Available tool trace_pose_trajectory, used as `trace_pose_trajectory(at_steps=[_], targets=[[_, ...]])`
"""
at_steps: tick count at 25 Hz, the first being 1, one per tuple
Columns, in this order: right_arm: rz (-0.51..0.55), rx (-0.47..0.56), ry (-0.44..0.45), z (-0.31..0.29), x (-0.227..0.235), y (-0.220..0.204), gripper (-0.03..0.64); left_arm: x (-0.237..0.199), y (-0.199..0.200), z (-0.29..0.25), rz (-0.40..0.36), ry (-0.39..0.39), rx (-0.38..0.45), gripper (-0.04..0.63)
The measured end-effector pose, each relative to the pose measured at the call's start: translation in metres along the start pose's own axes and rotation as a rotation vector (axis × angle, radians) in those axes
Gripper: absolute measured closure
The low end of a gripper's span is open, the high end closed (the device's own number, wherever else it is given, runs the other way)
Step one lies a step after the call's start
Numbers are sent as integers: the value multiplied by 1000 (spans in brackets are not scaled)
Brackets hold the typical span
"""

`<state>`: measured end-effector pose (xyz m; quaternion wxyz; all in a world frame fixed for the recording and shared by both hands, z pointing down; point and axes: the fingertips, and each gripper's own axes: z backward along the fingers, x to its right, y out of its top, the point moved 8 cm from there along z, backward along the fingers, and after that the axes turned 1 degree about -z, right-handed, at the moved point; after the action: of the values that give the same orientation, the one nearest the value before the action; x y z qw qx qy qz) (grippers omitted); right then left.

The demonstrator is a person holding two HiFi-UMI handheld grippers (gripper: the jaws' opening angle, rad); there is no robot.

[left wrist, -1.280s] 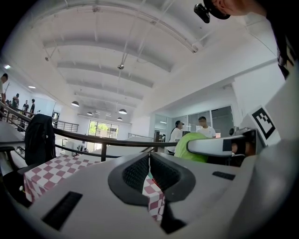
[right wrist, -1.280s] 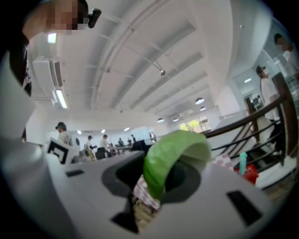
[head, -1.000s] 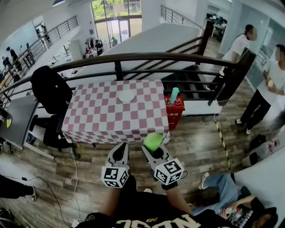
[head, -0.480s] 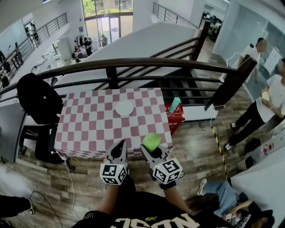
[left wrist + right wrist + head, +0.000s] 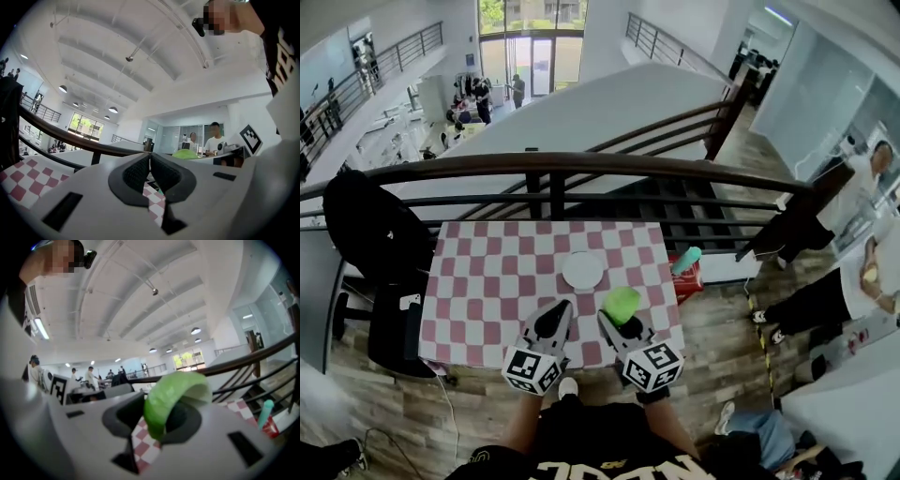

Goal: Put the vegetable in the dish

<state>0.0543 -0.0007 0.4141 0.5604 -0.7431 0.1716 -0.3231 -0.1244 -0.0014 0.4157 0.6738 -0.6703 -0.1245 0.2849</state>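
Note:
A light green vegetable [image 5: 622, 305] sits between the jaws of my right gripper [image 5: 623, 317], which is shut on it above the near right part of the checkered table [image 5: 487, 281]. In the right gripper view the vegetable [image 5: 173, 397] curves up out of the dark pads. The white dish [image 5: 582, 271] lies on the table just beyond and left of the vegetable. My left gripper [image 5: 553, 319] hangs beside the right one, shut and empty; its pads [image 5: 136, 174] meet in the left gripper view, where the vegetable [image 5: 190, 153] peeks over the jaw edge.
A dark handrail [image 5: 581, 169] runs behind the table. A black chair with a jacket [image 5: 370, 234] stands at the table's left. A red basket with a teal bottle [image 5: 686, 262] sits at its right. People [image 5: 834, 281] stand on the wood floor at the right.
The table and dish have come closer; both grippers now hang over the table's near edge instead of over the floor. The right gripper still holds the vegetable.

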Motion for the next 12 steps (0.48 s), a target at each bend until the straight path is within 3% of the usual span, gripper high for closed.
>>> trace_pose_trajectory(at_steps=[5,12], targets=[[-14,-63,-32,-32,18,-6,505,-52,-8,-12,37,49,-22,568],[-79,-164,-102,-52,49,-25,503,-79,-31,-22,69,80,-103,568]])
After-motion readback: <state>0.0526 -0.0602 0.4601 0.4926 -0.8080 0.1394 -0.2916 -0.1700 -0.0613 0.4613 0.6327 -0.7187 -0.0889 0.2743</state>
